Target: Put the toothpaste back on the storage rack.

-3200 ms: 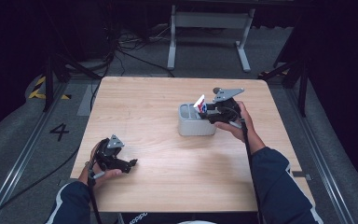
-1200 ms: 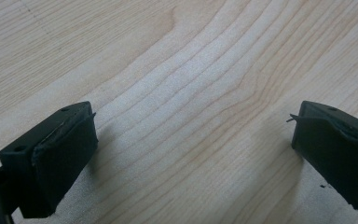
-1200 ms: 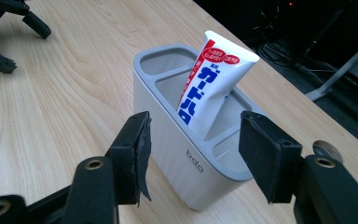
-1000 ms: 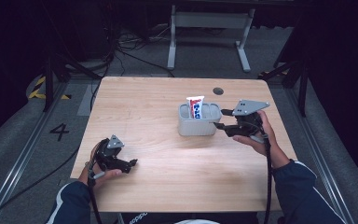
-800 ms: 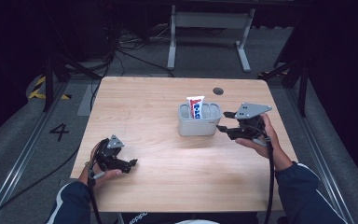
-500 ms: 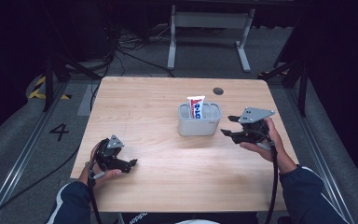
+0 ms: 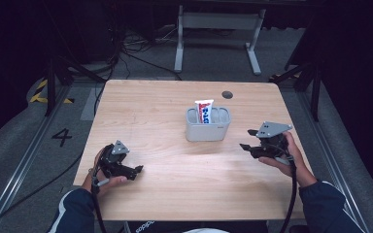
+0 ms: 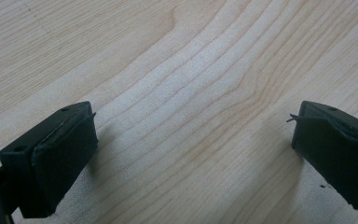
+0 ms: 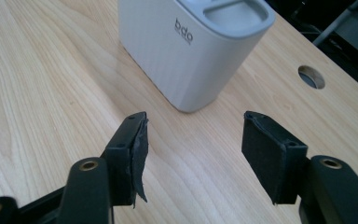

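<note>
Near the table's [image 7: 175,194] front edge, the left gripper [image 7: 135,171] rests with jaws spread and empty. The right gripper [image 7: 245,146], jaws just widening with nothing between them, sits beside the grey holder [image 7: 208,130] at mid-table. The toothpaste tube [image 7: 204,110] stands upright inside it; it is probably light, soft and slick, best pinched by its flat upper end.

The pale wooden worktop [image 7: 165,111] looks smooth and matt, grain plainly showing. The grey rounded plastic holder [image 9: 186,51] has a matt, finely ribbed wall.

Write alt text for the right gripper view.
The right gripper hangs open just above a light wooden table, nothing between its black jaws. Beyond them stands a grey holder marked "bdo", and a round hole lies in the tabletop farther off.
</note>
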`<state>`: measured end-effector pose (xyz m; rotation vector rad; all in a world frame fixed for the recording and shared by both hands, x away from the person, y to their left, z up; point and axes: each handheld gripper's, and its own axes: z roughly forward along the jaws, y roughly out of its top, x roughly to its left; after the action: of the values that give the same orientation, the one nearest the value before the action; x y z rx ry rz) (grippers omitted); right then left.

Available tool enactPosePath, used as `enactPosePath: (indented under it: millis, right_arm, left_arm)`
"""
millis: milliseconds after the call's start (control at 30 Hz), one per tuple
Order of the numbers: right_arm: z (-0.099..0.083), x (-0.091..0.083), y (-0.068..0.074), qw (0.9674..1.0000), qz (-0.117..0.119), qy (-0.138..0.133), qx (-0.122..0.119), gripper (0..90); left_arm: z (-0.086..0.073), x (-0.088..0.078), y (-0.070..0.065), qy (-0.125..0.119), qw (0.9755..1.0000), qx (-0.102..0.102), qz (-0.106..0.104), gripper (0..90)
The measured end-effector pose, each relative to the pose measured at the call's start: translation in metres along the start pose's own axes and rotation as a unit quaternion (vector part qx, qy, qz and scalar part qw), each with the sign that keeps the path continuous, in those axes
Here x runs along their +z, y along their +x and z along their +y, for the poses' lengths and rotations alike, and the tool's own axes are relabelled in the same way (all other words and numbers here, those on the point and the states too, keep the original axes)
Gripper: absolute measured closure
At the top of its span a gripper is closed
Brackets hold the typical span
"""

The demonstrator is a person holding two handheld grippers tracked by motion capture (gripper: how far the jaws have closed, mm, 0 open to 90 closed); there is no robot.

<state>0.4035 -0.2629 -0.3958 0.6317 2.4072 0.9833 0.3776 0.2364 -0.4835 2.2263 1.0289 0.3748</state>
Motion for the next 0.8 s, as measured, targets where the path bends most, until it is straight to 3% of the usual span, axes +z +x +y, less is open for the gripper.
enactPosePath:
  millis: [567, 800]
  right_arm:
    - [-0.056, -0.009, -0.003, 0.9988, -0.001, -0.002, 0.048, 33.2]
    - [-0.086, -0.014, -0.005, 0.9968, -0.013, 0.016, 0.077, 30.2]
  left_arm:
    - [0.000, 0.000, 0.000, 0.001, 1.0000, -0.001, -0.001, 0.2]
    - [0.000, 0.000, 0.000, 0.001, 1.0000, -0.001, -0.001, 0.2]
